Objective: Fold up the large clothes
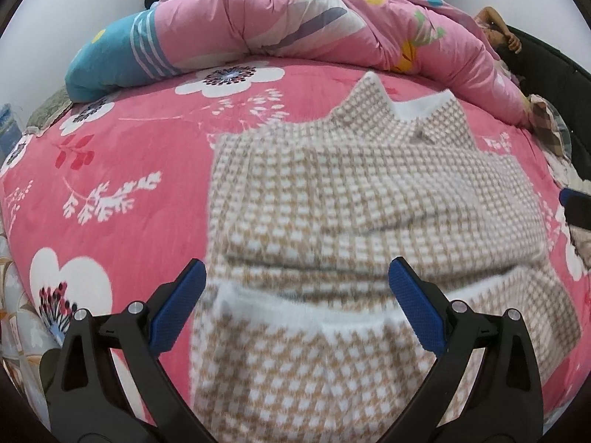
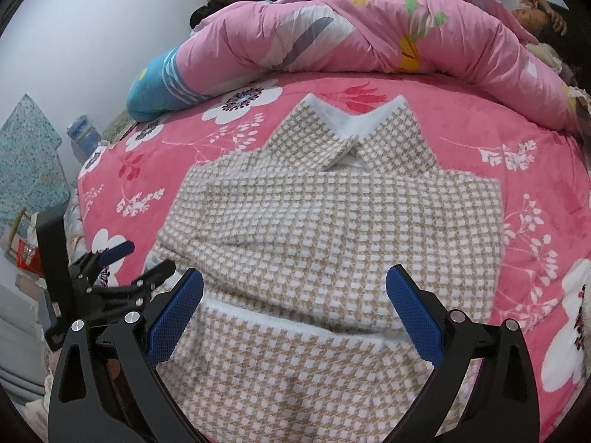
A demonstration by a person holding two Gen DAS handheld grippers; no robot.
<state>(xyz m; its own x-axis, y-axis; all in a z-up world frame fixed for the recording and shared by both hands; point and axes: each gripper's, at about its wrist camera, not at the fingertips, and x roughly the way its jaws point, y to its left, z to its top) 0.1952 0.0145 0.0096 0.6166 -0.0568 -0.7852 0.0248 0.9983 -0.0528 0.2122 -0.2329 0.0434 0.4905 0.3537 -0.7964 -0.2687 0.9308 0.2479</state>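
Observation:
A tan-and-white houndstooth fleece shirt (image 1: 332, 199) lies on the pink floral bed, collar at the far end, sides folded in, its lower hem with white lining turned up near me. It also shows in the right wrist view (image 2: 332, 229). My left gripper (image 1: 295, 295) is open and empty, its blue fingers straddling the near part of the shirt just above it. My right gripper (image 2: 295, 302) is open and empty over the same near hem. The left gripper (image 2: 122, 258) also shows in the right wrist view, at the shirt's left edge.
The pink floral blanket (image 1: 110, 170) covers the bed. A bunched pink and blue duvet (image 1: 295, 26) lies across the far side, with a person (image 1: 498, 29) lying at the far right. A blue patterned cloth (image 2: 29, 162) and clutter stand left of the bed.

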